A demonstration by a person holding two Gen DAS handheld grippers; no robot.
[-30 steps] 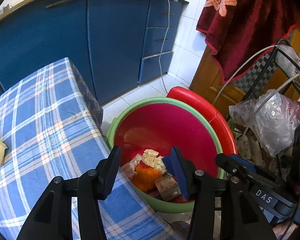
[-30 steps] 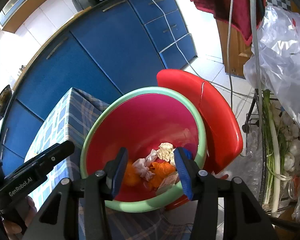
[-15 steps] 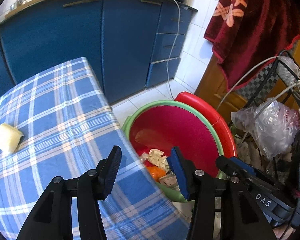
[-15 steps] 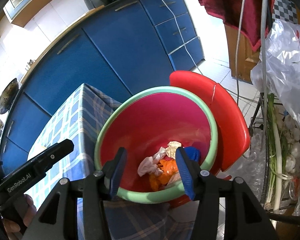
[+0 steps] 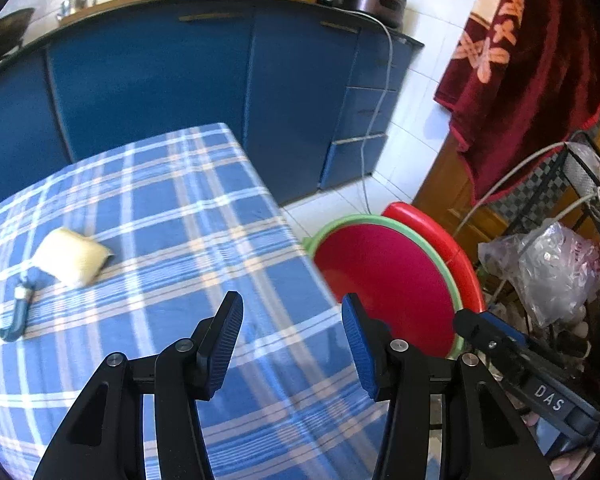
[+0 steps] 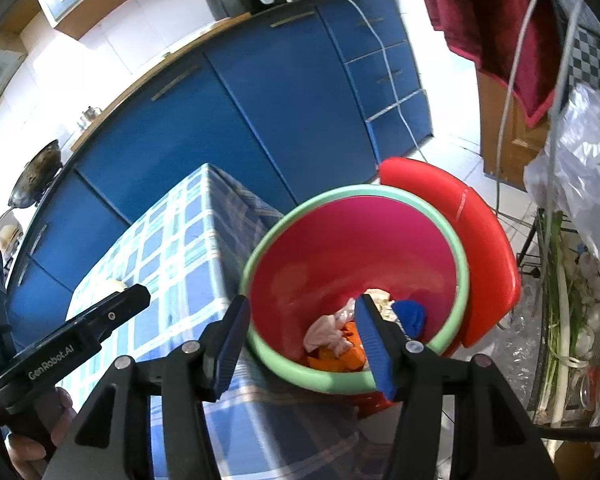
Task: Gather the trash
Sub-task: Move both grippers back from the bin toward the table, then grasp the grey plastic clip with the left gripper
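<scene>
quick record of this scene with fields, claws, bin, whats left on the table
left claw: open, empty, over the checked tablecloth
right claw: open, empty, above the near rim of the bin
bin: red inside, green rim, on the floor beside the table
bin contents: orange scraps, pale crumpled paper, blue lid
on the table: yellow sponge, small blue tool next to it

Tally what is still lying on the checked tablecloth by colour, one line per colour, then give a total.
Pale yellow: 1, the crumpled pad on the tablecloth.
Dark blue: 1, the hooked tool lying just beside the pad.
Total: 2.
Both the left gripper and the right gripper are open and hold nothing.
</scene>
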